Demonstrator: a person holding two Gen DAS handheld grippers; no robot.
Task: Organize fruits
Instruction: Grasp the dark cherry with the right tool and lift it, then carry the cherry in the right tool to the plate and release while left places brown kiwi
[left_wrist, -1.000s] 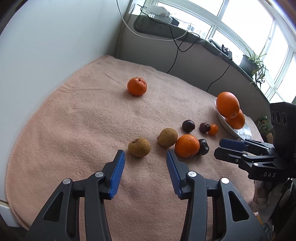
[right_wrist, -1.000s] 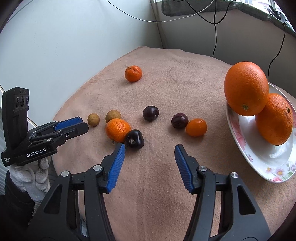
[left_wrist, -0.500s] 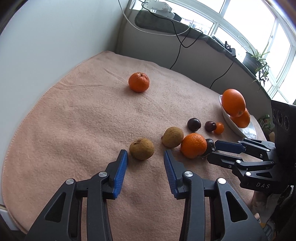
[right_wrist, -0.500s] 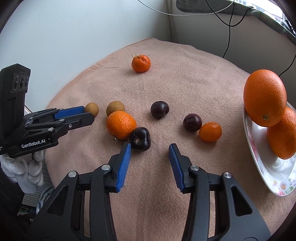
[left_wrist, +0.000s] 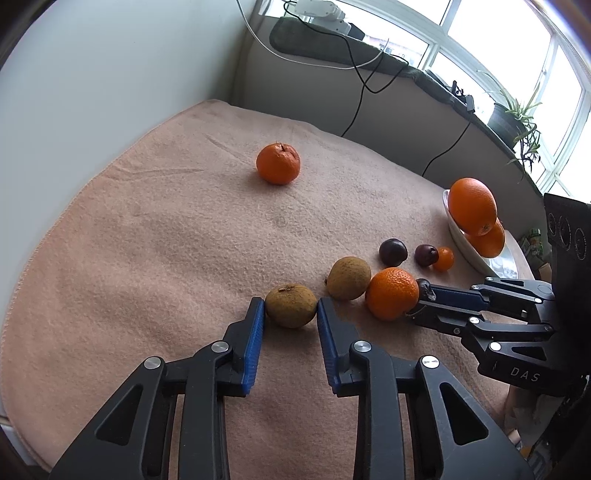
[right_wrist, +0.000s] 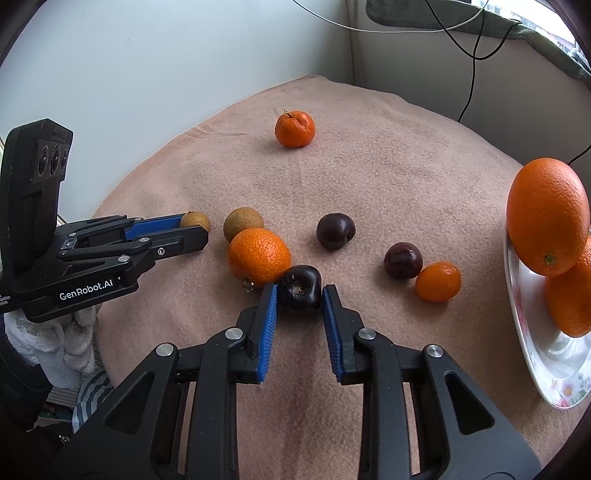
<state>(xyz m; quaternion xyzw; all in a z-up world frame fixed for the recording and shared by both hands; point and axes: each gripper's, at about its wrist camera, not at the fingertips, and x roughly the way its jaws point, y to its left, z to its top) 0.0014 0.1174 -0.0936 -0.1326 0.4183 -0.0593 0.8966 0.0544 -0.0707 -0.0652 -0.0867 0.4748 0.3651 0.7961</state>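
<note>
Left gripper (left_wrist: 291, 314): jaws have just been closing; blue pads now press both sides of a brown round fruit (left_wrist: 291, 305), which sits on the pink blanket (left_wrist: 147, 258) near its front edge.

Right gripper (right_wrist: 299, 295): jaws have just been closing; pads now clamp a dark plum (right_wrist: 300, 287) resting on the blanket, near the front edge.

Mandarin, medium (right_wrist: 259, 256): touching the clamped plum on its left; just beside the right gripper's left finger.

Second brown fruit (right_wrist: 243, 223): directly behind the medium mandarin, touching it; just to the right of the clamped brown fruit.

Second plum (right_wrist: 335, 231): mid-blanket, apart from the others.

Third plum (right_wrist: 402, 260): toward the right edge, touching a small mandarin (right_wrist: 438, 281) on its right.

Stemmed mandarin (right_wrist: 294, 129): alone, toward the far edge of the blanket, well apart from the cluster.

White floral plate (right_wrist: 546, 354): at the right edge of the blanket; holds two large oranges (right_wrist: 547, 216), one resting on top of the other.

Gloved hand (right_wrist: 55, 339): white glove, below the left gripper's body at the blanket's left edge.

Cables (left_wrist: 362, 77): black and white, hanging down the wall behind the far edge.
</note>
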